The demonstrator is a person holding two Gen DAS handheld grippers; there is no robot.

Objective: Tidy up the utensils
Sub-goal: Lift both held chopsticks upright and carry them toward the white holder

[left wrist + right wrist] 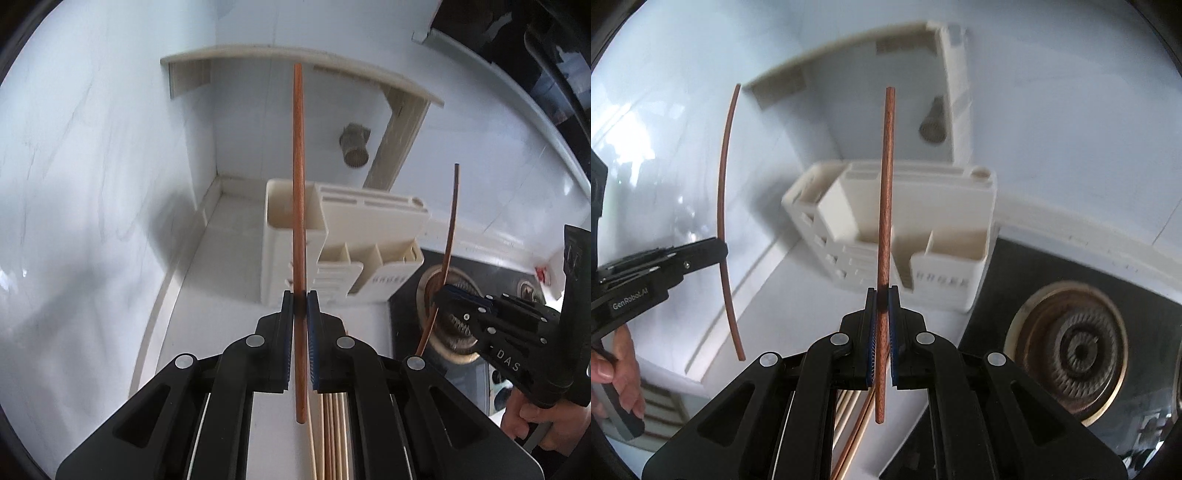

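Each gripper is clenched on one upright brown chopstick: left gripper (300, 301), right gripper (882, 295), facing the cream utensil holder (373, 229) on the tabletop (221, 295).

Bright daylight, fisheye warping, slight blur

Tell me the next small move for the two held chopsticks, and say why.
Probably carry both toward the cream utensil holder and tip them into its tall open compartment. The left claw is shut on one brown chopstick, the right claw on another; both are upright in the air, short of the holder, which stands just ahead on the counter.
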